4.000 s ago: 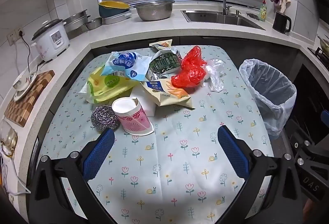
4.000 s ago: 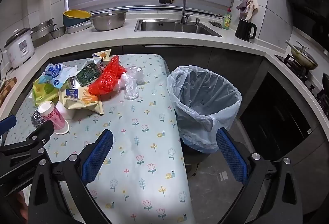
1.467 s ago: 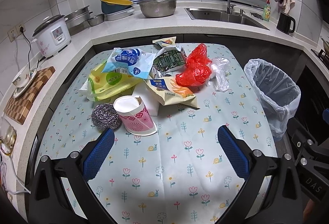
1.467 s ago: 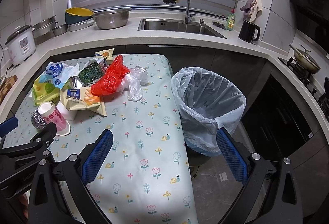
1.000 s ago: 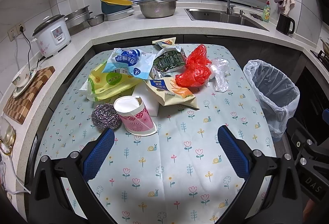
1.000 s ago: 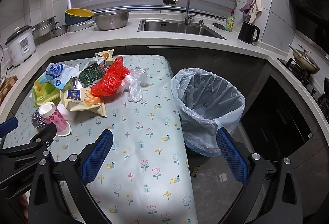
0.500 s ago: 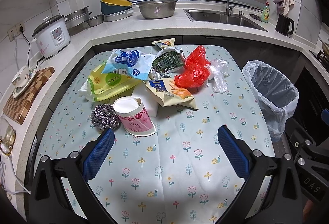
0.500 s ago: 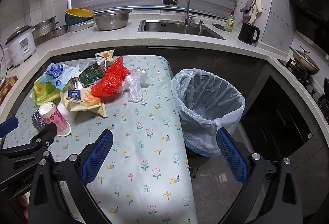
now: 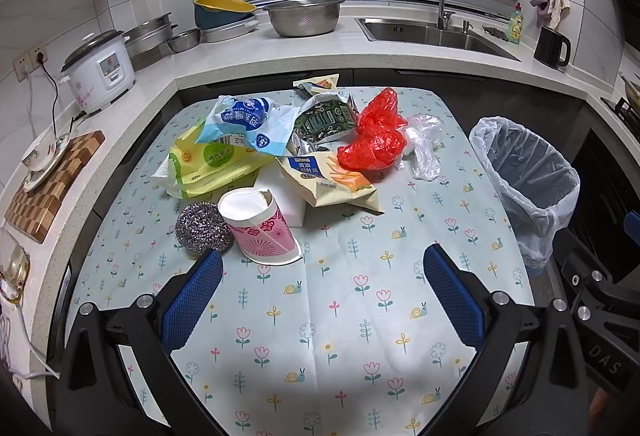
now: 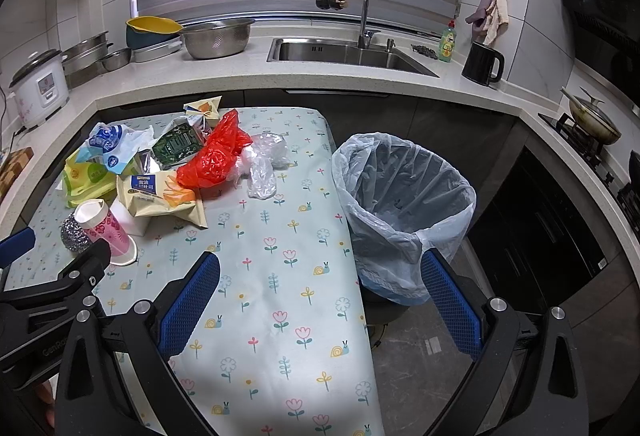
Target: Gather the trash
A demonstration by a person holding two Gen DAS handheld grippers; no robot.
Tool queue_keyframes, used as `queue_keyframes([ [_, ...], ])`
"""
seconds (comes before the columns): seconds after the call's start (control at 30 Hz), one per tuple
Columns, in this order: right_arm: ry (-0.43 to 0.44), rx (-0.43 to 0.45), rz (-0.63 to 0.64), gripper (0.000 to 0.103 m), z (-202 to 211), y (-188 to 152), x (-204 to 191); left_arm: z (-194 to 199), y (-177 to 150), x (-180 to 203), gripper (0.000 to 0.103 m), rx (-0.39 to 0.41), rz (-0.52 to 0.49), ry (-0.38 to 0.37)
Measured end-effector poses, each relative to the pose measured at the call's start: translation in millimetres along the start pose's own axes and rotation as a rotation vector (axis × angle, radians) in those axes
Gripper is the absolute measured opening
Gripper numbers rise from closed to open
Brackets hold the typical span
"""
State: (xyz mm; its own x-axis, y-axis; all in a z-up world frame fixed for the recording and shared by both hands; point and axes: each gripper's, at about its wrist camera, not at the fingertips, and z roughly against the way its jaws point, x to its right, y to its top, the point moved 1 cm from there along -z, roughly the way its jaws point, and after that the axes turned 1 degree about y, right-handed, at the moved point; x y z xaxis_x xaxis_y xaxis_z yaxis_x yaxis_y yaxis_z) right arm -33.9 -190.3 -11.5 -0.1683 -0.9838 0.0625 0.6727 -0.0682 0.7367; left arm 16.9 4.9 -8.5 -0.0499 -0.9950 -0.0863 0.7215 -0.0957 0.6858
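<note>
Both tongs gape empty; the tipped paper cup [image 9: 258, 226] lies just beyond the left tongs [image 9: 320, 296], mouth toward the tabletop's far-left corner.

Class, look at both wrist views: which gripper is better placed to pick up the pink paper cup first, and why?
Left. The left gripper faces the pink paper cup directly, jaws open, cup just ahead. The right gripper looks toward the table edge and trash bin, with the cup far to its left.
</note>
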Motion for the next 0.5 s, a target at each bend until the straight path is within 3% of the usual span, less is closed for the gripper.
queue_keyframes([
  [0.5, -0.009, 0.006, 0.007, 0.096, 1.7, 1.8, 1.5, -0.2, -1.1, -0.1, 0.096, 0.001, 0.001, -0.001],
])
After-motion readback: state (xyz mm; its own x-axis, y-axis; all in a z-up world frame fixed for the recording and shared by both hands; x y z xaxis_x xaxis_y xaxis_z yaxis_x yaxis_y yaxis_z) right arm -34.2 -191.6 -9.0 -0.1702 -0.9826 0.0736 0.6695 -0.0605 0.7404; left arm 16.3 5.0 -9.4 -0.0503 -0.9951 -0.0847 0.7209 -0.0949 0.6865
